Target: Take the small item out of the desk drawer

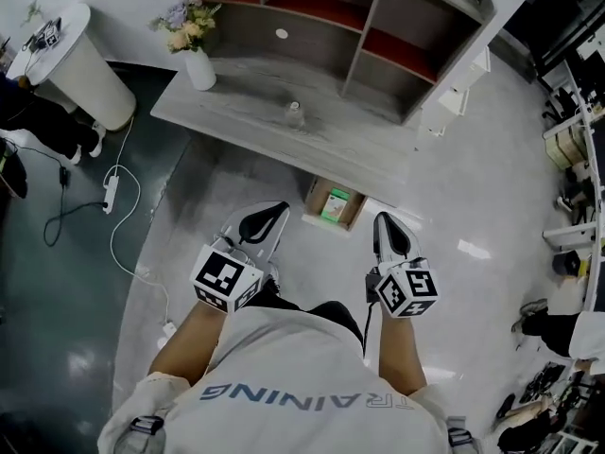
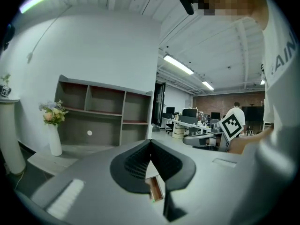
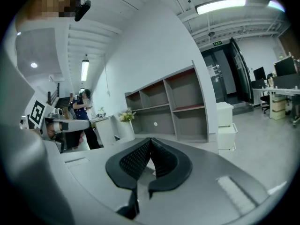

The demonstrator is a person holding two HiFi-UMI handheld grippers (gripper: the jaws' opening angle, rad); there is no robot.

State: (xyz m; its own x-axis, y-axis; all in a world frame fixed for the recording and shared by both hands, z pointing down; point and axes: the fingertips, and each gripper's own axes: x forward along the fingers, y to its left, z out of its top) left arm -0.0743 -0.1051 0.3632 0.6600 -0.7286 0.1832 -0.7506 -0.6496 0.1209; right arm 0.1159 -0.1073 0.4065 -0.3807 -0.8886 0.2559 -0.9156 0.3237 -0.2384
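- Fingers [image 2: 136, 161] of the left gripper [image 2: 151, 143] are pressed tip to tip, with nothing caught between the pads.
- The right gripper [image 3: 151, 143] is likewise fully closed and holds nothing.
- From the head view, both grippers sit side by side in front of the person's torso. They are apart from each other and point toward the desk [image 1: 236, 97].
- The desk's front edge runs on a diagonal from upper left to lower right. The drawer [image 1: 313, 197] juts out past that edge toward the person, pulled open.
- The small green item [image 1: 335, 204] lies inside the open drawer, in plain sight from above. Neither gripper touches it.
- The drawer lies ahead of the gap between the two grippers, a little nearer the right one. Bare pale floor [image 1: 312, 253] separates the drawer's near rim from both sets of tips.
- A sliver of the drawer's wooden side shows through the slot under the left gripper's closed tips.
- A shelf unit [image 1: 378, 26] stands along the back of the desk, leaving the front strip of the top open.
- On that strip stand a white vase [image 1: 198, 66] with flowers at the left end and a small clear object [image 1: 294, 113] near the middle.
- A white stacked drawer unit [image 1: 454, 97] stands just beside the right end of the desk.
- To the left, a white round stand [image 1: 80, 64] and a loose cable [image 1: 118, 225] on the dark floor are well apart from the drawer.
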